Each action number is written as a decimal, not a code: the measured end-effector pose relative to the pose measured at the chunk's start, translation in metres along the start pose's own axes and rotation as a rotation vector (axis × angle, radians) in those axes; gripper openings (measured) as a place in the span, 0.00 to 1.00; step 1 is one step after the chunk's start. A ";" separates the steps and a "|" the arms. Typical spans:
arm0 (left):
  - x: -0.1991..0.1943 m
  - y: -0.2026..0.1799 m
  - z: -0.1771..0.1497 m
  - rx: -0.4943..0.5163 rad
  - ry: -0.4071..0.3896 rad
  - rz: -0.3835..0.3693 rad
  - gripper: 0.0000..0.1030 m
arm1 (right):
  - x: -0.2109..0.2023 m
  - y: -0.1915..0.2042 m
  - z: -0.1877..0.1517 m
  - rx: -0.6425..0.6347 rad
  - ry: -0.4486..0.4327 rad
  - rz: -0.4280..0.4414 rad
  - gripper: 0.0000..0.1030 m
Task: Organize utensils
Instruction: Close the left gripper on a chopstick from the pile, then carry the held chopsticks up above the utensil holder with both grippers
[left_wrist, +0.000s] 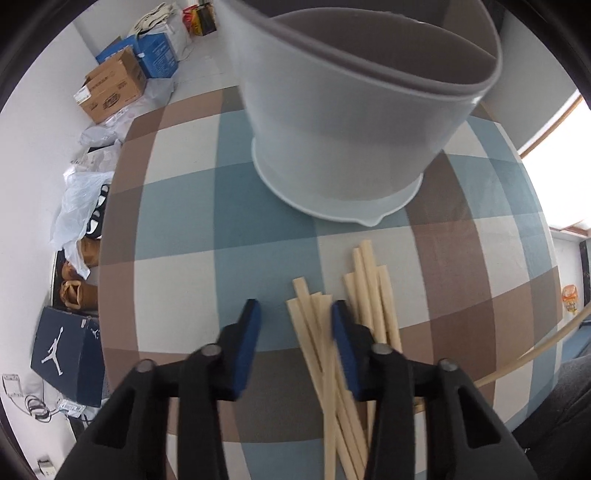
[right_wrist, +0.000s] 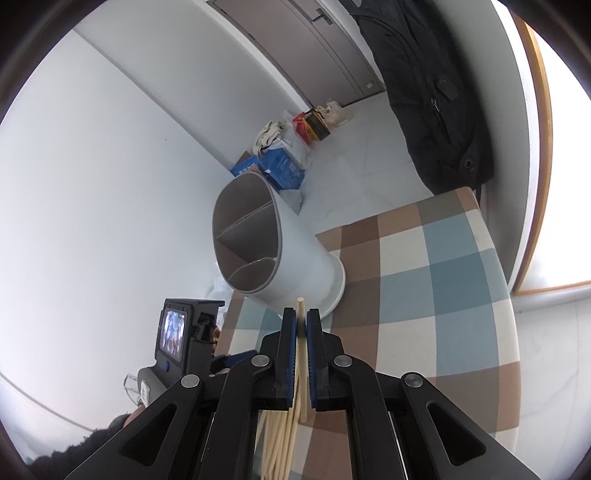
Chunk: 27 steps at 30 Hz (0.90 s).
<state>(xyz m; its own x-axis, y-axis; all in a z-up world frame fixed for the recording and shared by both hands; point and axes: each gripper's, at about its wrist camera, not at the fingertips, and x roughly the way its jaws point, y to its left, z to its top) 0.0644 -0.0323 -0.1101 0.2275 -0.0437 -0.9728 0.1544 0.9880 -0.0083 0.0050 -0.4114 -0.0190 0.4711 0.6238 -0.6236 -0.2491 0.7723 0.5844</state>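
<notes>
A pale grey utensil holder (left_wrist: 332, 129) with inner dividers stands on the checked tablecloth (left_wrist: 177, 221); the right wrist view shows its open top and compartments (right_wrist: 251, 236). A loose bundle of pale wooden chopsticks (left_wrist: 369, 295) lies on the cloth in front of it. My left gripper (left_wrist: 295, 306) points down over the bundle's left side. Its blue pads (left_wrist: 247, 343) stand apart, with some sticks below the gap near the right pad, and neither pad presses on them. My right gripper (right_wrist: 302, 314) is shut on a single chopstick (right_wrist: 301, 306), whose tip pokes out toward the holder.
The table's left edge (left_wrist: 110, 258) drops to a floor crowded with cardboard boxes (left_wrist: 110, 85), plastic bags and a dark shoe box (left_wrist: 66, 354). A black jacket (right_wrist: 424, 92) hangs past the table's far corner. The left gripper's camera body (right_wrist: 177, 332) is close on my right gripper's left.
</notes>
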 end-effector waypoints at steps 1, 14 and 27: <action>0.000 0.000 0.001 0.005 0.001 -0.006 0.18 | 0.000 0.000 0.000 0.000 0.001 -0.001 0.05; -0.025 0.017 -0.001 -0.051 -0.117 -0.061 0.03 | 0.001 0.000 0.000 -0.009 -0.005 -0.035 0.05; -0.099 0.030 -0.011 -0.178 -0.408 -0.155 0.02 | -0.006 0.037 -0.001 -0.152 -0.048 -0.043 0.05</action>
<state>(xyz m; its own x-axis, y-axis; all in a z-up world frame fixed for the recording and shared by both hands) 0.0356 0.0037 -0.0162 0.5792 -0.2121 -0.7871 0.0572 0.9738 -0.2203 -0.0082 -0.3867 0.0061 0.5235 0.5859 -0.6186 -0.3510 0.8099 0.4700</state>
